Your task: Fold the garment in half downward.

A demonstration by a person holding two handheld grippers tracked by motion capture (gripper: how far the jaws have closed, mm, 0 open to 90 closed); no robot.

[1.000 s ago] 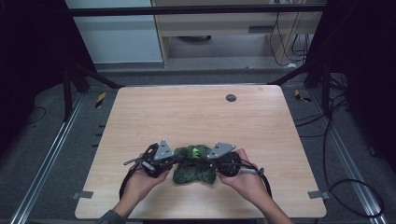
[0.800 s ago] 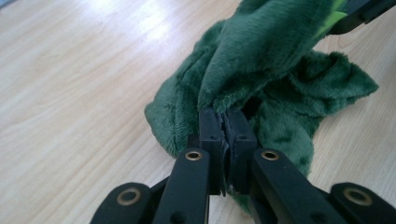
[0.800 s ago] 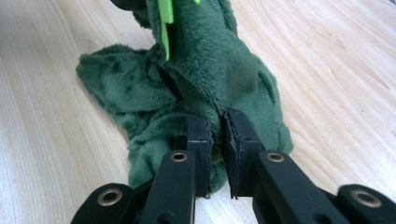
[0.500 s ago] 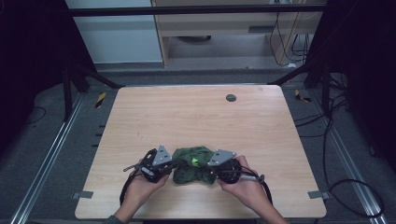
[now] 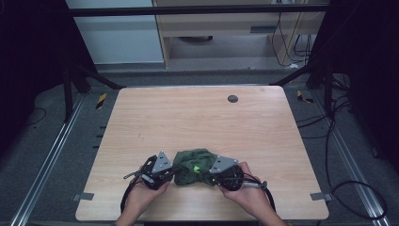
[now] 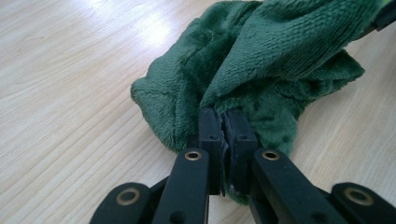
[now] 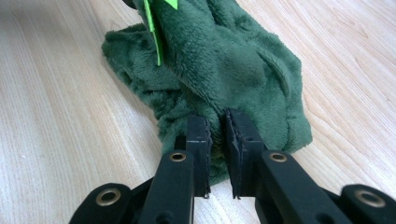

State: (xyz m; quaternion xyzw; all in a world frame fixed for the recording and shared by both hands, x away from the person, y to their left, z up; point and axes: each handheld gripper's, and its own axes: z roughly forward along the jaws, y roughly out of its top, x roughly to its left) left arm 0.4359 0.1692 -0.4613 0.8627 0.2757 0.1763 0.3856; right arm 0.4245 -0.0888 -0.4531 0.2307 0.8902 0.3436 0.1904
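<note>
- Right at the near edge of the wooden table (image 5: 188,117), there's a bunched-up green cloth (image 5: 193,165) sitting between the person's two hands.
- Left gripper (image 5: 170,171) is in on the cloth's left side. Looking along its jaws in the left gripper view (image 6: 228,133), they're pressed almost flat together with a fold of the green pile pinched between them. That's a firm hold.
- Right gripper (image 5: 211,175) comes in from the other side. In the right gripper view (image 7: 218,135) its jaws stand a narrow way apart, with a thick ridge of fabric running down into the slot. It looks to be gripping a fatter bunch of cloth, though I can't be sure how tightly.
- There's a bright green tag (image 7: 156,28) poking out of the folds near the top of the heap.
- This thing is plush, a fleecy towel by the look of it: soft, light, no stiffness at all. It'll sag and drape wherever it isn't held.
- No worry about breaking it. The risk is slip, since a thick wad of pile can slide out of a loose pinch.
- Best hold, I'd say, is a single layer at an edge or corner rather than a bunched ridge.
- Beyond the cloth, a small dark disc (image 5: 232,98) sits well apart at the far side of the table.
</note>
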